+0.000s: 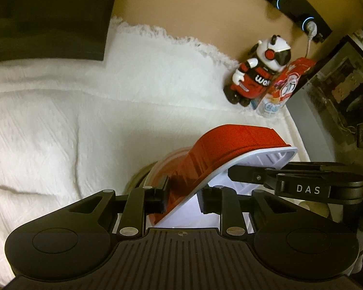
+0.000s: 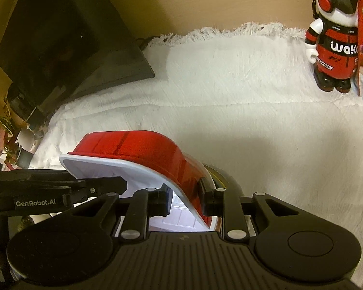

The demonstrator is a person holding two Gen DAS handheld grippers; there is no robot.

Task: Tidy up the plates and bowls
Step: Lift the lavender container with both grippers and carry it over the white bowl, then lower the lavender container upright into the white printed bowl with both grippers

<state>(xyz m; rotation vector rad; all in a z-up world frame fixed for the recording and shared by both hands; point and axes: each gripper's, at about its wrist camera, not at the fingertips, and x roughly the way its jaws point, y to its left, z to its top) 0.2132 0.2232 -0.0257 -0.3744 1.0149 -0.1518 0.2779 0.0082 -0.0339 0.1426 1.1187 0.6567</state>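
A square bowl, red outside and white inside, is held tilted above the white cloth; it shows in the left wrist view (image 1: 230,149) and the right wrist view (image 2: 142,152). My left gripper (image 1: 181,195) is shut on one side wall of the red bowl. My right gripper (image 2: 187,203) is shut on the opposite wall; it also shows in the left wrist view (image 1: 290,178). Under the bowl a round red-and-clear dish (image 1: 167,166) and a dark olive round rim (image 2: 226,176) sit on the cloth, mostly hidden.
A white fringed cloth (image 2: 254,120) covers the surface. A red-and-white robot figure (image 1: 256,70) and a red snack carton (image 1: 285,84) stand at the back right. A dark monitor (image 2: 67,38) stands at the back left. A dark appliance (image 1: 338,84) is at the far right.
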